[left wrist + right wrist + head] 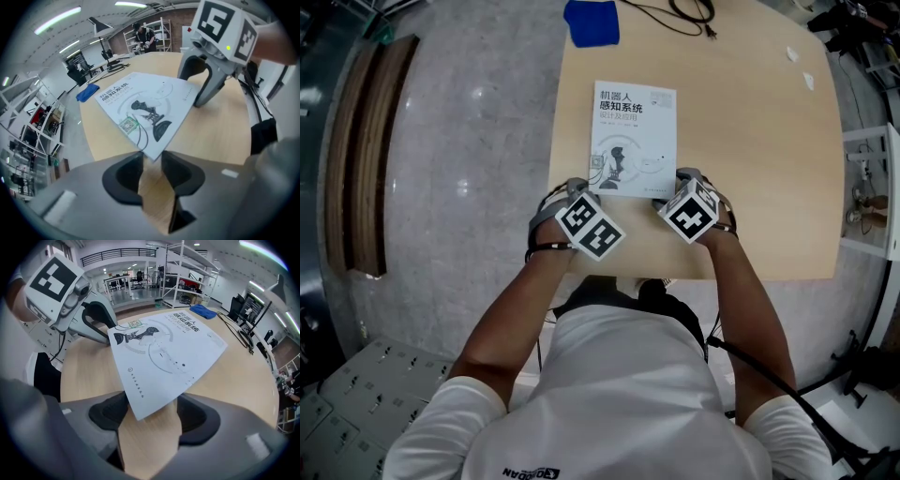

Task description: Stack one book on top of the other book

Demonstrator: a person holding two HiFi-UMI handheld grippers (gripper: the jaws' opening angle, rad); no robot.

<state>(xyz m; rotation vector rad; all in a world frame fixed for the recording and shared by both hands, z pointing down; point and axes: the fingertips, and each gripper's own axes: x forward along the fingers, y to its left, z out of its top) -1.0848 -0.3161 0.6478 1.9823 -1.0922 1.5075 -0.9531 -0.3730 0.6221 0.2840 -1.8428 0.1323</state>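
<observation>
A white book (633, 131) with a dark robot drawing on its cover lies flat on the wooden table (750, 187). Only this one cover shows; I cannot tell whether another book lies under it. My left gripper (584, 190) stands at its near left corner, pointing steeply down. In the left gripper view the corner's tip of the book (140, 105) sits in the narrow gap of the left gripper (151, 161), and the pads do not clamp it. My right gripper (673, 192) is at the near right corner. Its jaws stand wide, the right gripper (152, 411) around the book's (164, 352) corner.
A blue cloth (592, 22) lies at the table's far edge beside a black cable (675, 17). Two small white bits (793, 53) lie at the far right. The table's near edge runs just behind both grippers. White shelving (872, 187) stands to the right of the table.
</observation>
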